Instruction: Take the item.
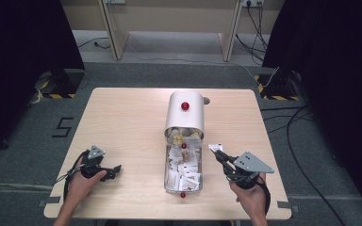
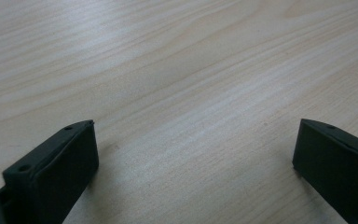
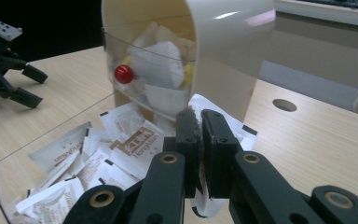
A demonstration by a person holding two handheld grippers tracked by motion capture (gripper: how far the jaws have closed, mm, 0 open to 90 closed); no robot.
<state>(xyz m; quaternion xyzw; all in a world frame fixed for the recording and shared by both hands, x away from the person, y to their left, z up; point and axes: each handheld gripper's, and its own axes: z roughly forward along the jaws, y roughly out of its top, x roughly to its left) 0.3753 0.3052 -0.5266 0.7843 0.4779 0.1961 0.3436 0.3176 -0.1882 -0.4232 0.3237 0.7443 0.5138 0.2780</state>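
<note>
Jaws of the right gripper pinch a white packet — left gripper rests wide open.

White sachet with black edge marks, red knob, cream cover, pale wood-grain table.

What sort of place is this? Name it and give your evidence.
Probably a lab or recording studio rather than a home. A lone wooden table stands on grey carpet between dark curtains, loose cables trail across the floor, and black-and-yellow hazard tape marks the stand bases.
</note>
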